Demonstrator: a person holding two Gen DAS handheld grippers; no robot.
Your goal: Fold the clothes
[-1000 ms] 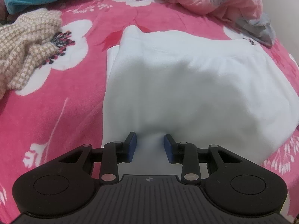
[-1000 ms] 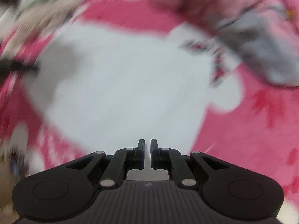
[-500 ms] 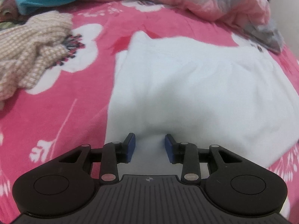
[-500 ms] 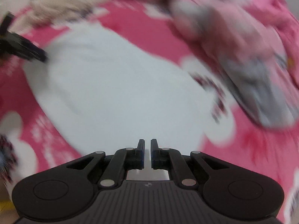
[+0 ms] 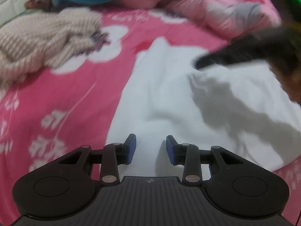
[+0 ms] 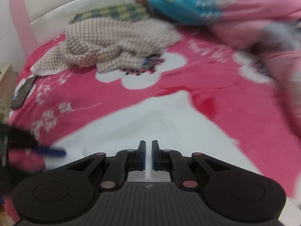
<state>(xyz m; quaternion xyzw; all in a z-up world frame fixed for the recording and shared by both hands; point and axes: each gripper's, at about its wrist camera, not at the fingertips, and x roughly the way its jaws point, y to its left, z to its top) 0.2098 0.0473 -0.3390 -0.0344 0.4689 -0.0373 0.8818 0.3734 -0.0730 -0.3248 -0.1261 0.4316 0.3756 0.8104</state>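
A white garment [image 5: 169, 98] lies flat on the pink flowered bedsheet [image 5: 65, 103]. My left gripper [image 5: 150, 146] is open over its near edge, with cloth under the gap and nothing pinched. The right gripper [image 6: 148, 150] is shut on a thin fold of the white garment [image 6: 160, 124]. In the left wrist view the right gripper [image 5: 199, 62] is a blurred dark shape at the upper right, and a flap of the garment hangs lifted beneath its tip. In the right wrist view, one blue pad [image 6: 54, 152] of the left gripper shows at the left, blurred.
A crumpled beige knit sweater [image 6: 112, 43] lies at the far left of the bed. A pink and grey quilt [image 5: 216, 9] and a blue cloth [image 6: 178, 1] are heaped at the back. A dark phone [image 6: 23, 94] rests by the bed's left edge, near the white headboard [image 6: 56, 5].
The right gripper has swung left across the garment with the cloth in it and now shows in the left wrist view. The left gripper stays open at the near edge.
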